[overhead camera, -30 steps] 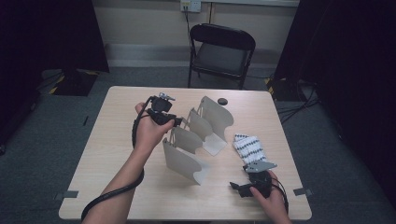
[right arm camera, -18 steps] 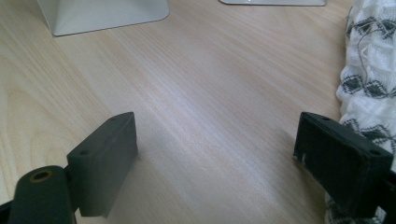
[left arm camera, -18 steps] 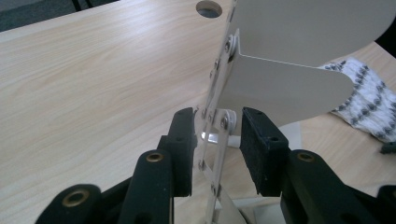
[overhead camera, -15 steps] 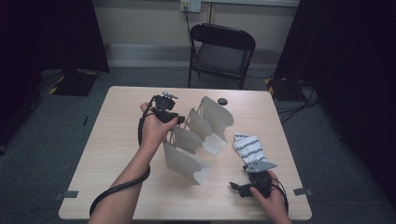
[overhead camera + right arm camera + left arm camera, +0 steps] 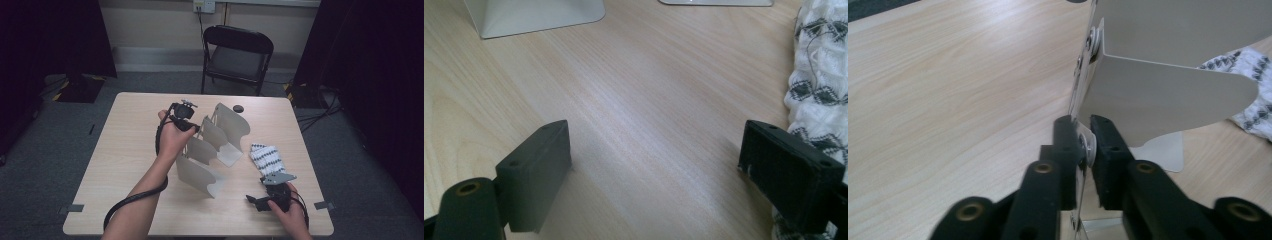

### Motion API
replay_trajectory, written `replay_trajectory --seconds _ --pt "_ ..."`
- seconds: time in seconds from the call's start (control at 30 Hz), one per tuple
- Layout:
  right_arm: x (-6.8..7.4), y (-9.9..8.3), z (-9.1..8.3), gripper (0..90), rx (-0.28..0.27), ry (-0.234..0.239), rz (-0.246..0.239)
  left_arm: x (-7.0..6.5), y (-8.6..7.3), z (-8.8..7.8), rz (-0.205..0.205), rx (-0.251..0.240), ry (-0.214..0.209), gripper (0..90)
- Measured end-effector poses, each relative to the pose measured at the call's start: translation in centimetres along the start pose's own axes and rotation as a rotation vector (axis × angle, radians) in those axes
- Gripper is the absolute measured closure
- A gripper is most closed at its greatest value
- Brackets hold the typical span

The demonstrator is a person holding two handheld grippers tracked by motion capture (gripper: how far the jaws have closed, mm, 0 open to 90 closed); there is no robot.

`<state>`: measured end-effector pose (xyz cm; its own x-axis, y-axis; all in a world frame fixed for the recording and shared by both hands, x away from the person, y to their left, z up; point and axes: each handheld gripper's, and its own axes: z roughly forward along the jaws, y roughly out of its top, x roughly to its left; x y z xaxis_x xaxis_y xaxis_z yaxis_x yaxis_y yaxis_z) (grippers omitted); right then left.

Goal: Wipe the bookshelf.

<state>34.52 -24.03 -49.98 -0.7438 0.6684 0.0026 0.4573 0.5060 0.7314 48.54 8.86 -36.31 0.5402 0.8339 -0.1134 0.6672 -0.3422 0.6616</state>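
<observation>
The left gripper (image 5: pixel 1087 145) has just closed its fingers (image 5: pixel 1108 150), pinching the metal rack (image 5: pixel 1168 95) edge, secured for moving; right gripper (image 5: pixel 659 170) fingers spread

Pale grey metal file rack (image 5: pixel 212 145), white cloth (image 5: pixel 267 159) with black diamond pattern, light wood table (image 5: pixel 125 150), black folding chair (image 5: pixel 237 55).
</observation>
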Motion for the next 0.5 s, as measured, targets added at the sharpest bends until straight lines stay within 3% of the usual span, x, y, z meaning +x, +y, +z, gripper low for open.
replay_trajectory --seconds 0.13,0.3,0.5 --pt "0.0 0.0 0.0 12.7 0.0 0.0 0.0 -0.04 0.22 -0.08 0.005 0.018 0.018 85.0" --pt "0.0 0.0 0.0 12.7 0.0 0.0 0.0 0.04 0.4 -0.24 -0.014 0.02 0.001 85.3" --pt "0.0 0.0 0.0 12.7 0.0 0.0 0.0 0.16 0.77 -0.52 -0.008 0.018 -0.018 85.5"
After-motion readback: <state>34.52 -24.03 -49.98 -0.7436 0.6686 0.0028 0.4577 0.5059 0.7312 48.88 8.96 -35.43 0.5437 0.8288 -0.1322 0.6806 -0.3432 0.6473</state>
